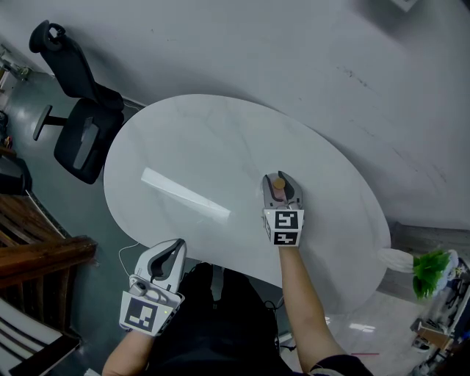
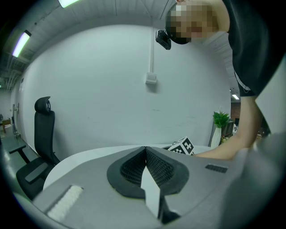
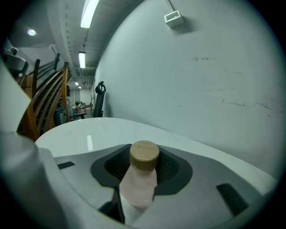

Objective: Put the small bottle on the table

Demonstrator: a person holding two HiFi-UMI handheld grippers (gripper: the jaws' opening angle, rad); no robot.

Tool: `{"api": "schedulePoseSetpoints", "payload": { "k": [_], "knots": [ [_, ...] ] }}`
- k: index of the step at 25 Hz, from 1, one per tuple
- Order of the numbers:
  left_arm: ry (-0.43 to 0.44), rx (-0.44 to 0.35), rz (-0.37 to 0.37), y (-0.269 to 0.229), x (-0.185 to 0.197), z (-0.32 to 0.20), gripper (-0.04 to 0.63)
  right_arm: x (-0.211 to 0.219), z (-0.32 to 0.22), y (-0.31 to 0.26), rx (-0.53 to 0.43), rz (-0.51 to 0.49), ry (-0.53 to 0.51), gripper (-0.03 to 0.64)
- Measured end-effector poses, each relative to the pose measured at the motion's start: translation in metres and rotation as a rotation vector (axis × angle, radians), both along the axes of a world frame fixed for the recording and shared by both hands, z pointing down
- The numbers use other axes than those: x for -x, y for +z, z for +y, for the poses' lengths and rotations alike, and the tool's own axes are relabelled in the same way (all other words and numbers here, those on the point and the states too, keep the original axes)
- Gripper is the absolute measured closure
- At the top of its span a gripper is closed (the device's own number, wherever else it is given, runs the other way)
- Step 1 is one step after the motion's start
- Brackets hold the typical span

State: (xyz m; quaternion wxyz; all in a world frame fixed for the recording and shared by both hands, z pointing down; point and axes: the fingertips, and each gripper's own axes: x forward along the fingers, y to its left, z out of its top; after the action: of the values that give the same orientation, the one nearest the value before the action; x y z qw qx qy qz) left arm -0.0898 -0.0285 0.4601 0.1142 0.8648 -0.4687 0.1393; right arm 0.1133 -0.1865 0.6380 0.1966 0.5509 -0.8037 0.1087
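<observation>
Between right tongs (image 1: 280,185), pinkish bottle (image 3: 137,184), perhaps cork-capped

Got a black office chair (image 1: 81,117) with a headrest parked top left on the grey floor (image 1: 88,213), right by the pale wall (image 1: 308,59). Also spotting some dark wooden railing (image 1: 37,242) along the left edge, just below the chair. Over on the right, a leafy green plant (image 1: 429,270) sitting in a white vase (image 1: 396,259), plus some clutter past it, too blurry to make out. Up on the wall, a small white box (image 2: 151,79) with a thin line running up from it. Long strip lights (image 3: 89,12) glowing on the ceiling.
</observation>
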Motion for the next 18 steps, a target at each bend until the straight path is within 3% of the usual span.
{"api": "schedulePoseSetpoints", "payload": {
  "k": [10, 18],
  "knots": [
    [0.001, 0.011, 0.004, 0.0033, 0.004, 0.0025, 0.591, 0.0047, -0.0033, -0.002, 0.004, 0.006, 0.005, 0.446],
    [0.009, 0.006, 0.018, 0.0038, 0.0042, 0.0035, 0.591, 0.0026, -0.0029, -0.0011, 0.009, 0.027, 0.004, 0.446]
  ]
}}
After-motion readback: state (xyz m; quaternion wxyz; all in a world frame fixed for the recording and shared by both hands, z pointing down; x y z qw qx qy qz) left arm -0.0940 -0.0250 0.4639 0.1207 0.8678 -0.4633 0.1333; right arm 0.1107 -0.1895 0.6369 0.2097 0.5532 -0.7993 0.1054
